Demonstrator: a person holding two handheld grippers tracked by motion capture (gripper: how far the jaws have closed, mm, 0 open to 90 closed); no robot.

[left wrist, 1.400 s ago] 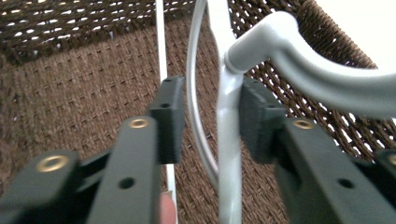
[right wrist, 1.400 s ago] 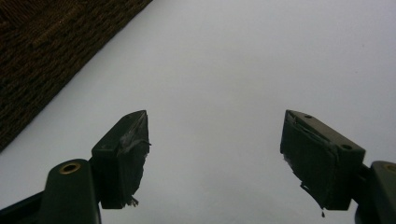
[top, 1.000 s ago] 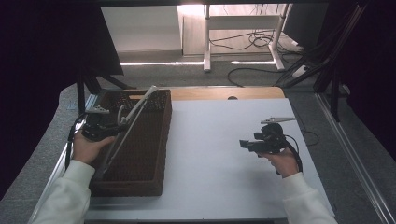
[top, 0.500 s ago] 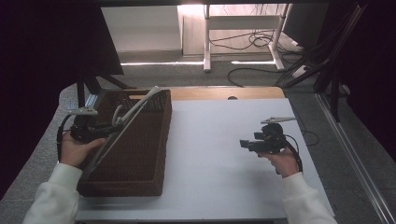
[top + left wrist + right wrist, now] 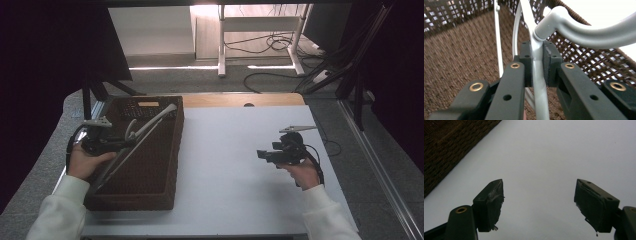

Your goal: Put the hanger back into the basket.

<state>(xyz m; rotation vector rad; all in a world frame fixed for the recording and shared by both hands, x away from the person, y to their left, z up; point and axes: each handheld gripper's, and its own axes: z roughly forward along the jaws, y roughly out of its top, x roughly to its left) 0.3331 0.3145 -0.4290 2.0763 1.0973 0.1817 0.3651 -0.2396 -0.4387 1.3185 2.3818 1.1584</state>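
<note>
Since a second ago, the left gripper [image 5: 120, 145] has drawn leftward, dragging the pale clothes hanger [image 5: 145, 127] across the brown woven basket [image 5: 170, 165] at the counter's [image 5: 240, 165] left. Its jaws are clamped on the hanger's thin rod [image 5: 539, 75]. Judged light, stiff and slick; gripping near the moulded joint should stop swinging. The right gripper [image 5: 262, 154] hovers wide open, empty.

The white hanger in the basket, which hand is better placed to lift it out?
Left. The left tool is shut on the white hanger inside the basket; the right tool is open over bare table.
</note>
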